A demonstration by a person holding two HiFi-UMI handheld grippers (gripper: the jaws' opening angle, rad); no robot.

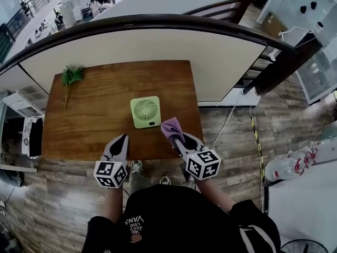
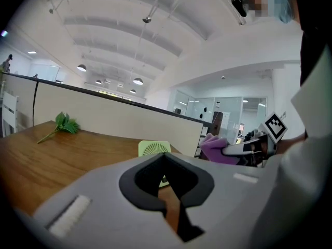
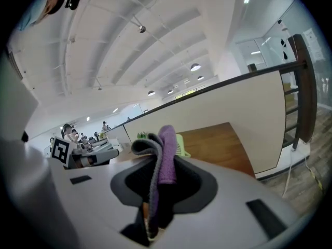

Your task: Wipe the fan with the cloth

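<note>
Your surface is a wooden table (image 1: pixel 100 115), its far edge against a curved half-wall topped w/ a dark handrail (image 1: pixel 158 21). There's plank floor (image 1: pixel 231 125) around it and an open hall w/ desks beyond.

Count: 1 table, 1 fan, 1 cloth, 1 leafy sprig, 2 grippers.

The green fan (image 1: pixel 146 111) sits right of the table's center, toward your edge, grille facing you.

Your left gripper (image 1: pixel 121 140) is over the near edge, jaws closed on nothing, well short of the fan.

Your right gripper (image 1: pixel 178 137) is over the near right corner, jaws clamped on the purple cloth (image 1: pixel 171 128), which bunches up past the tips. The cloth is just beside the fan's near right corner; can't tell if they touch.

The sprig (image 1: pixel 70 77) lies at the far left corner, well apart from the fan. A white cable (image 1: pixel 227 121) crosses the floor right of the table. A plastic bottle (image 1: pixel 284 168) is on a white top further right.
</note>
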